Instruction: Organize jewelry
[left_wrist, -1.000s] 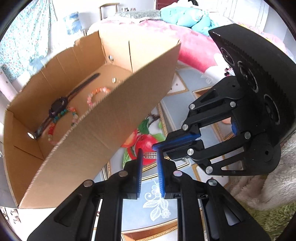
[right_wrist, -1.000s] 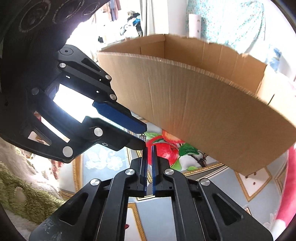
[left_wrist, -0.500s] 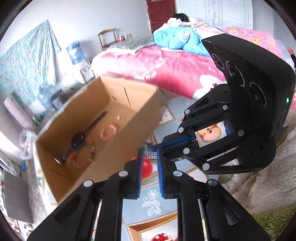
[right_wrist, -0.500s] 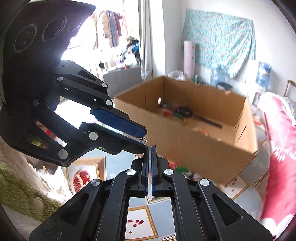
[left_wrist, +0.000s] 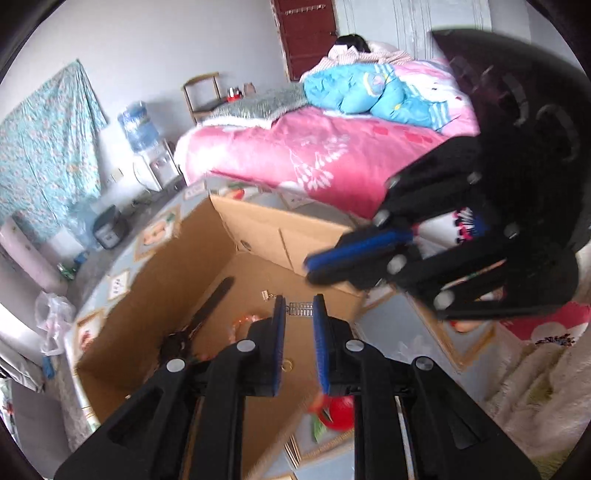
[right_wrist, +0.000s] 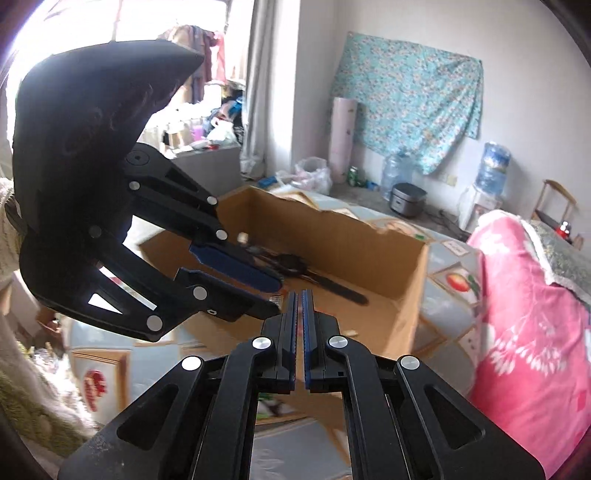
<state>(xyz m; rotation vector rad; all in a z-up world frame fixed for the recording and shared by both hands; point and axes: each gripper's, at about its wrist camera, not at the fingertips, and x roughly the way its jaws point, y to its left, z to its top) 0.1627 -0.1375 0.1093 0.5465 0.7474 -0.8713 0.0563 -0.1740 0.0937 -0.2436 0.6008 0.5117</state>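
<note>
1. Left wrist view: I see my left gripper above the open cardboard box, its jaws a narrow gap apart and holding nothing.
2. The jewelry lies on the box floor: a black wristwatch left of the fingers, a small silver chain piece just beyond the fingertips, an orange beaded bracelet near it, and a small gold ring nearer.
3. Right wrist view: my right gripper has its pads nearly closed with a thin slit between them, and I see nothing held. It hangs outside the near wall of the box.
4. Handling, as I judge it: all pieces are light. The chain is limp and slippery, so I would pinch it mid-length; the watch strap is flexible, so I would take the stiff case; the ring is tiny and may skid.
5. I can read no brand, label or writing anywhere; motion blur hides fine detail.
</note>
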